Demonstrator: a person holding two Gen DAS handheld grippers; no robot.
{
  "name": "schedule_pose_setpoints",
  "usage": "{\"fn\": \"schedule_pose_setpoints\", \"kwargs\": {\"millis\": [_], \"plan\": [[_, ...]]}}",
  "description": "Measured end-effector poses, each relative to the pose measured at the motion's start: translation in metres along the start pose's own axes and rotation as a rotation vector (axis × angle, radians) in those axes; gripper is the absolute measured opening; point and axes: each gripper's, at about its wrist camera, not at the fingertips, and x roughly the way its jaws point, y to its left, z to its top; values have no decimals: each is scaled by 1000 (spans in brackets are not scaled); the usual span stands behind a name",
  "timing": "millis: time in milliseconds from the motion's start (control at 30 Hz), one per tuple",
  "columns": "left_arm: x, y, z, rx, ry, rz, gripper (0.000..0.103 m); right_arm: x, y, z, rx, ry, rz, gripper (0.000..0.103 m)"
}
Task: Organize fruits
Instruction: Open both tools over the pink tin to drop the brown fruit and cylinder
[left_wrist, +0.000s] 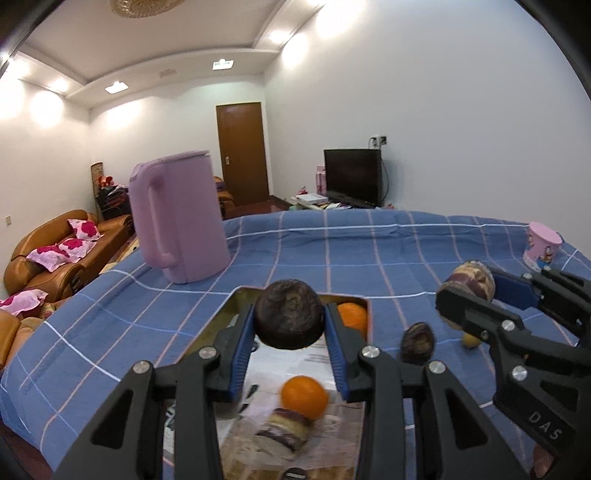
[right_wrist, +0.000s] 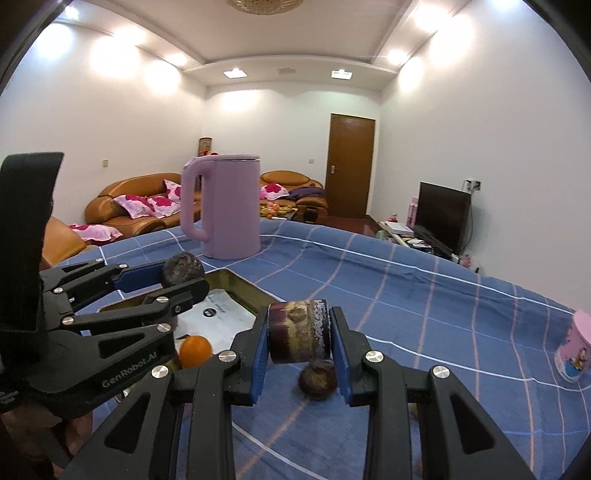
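Oranges: two lay in the tray (left_wrist: 236, 295), one (left_wrist: 304, 397) near the left view's 6 o'clock, one (left_wrist: 352, 314) at the far corner.
Dark fruits: one round fruit (left_wrist: 290, 314) hung over the tray; another loose dark fruit (right_wrist: 317, 378) lay on the blue checked cloth (right_wrist: 424, 295), just right of the tray.
Banded pieces: one cut piece (right_wrist: 297, 330) was held; another banded piece (left_wrist: 284, 428) lay in the tray.
Left gripper (left_wrist: 290, 325): clenched on the round fruit, tilted slightly downward.
Right gripper (right_wrist: 299, 332): clamped on the cut piece above the cloth, at 3 o'clock of the left gripper.
Kettle (right_wrist: 225, 206): one, pink, upright at 12 o'clock beyond the tray.
Cup (right_wrist: 574, 350): one, pink, at 3 o'clock.
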Motion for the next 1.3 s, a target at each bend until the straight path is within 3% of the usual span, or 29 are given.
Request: {"fn": "schedule_pose_setpoints", "kwargs": {"millis": [767,1300], "plan": [[35,36,1,20,111,54,39,53,41,11,-4,74,78,33],[53,40,-8,31,192,67,41,84,43,6,-1,207,121,33]]}}
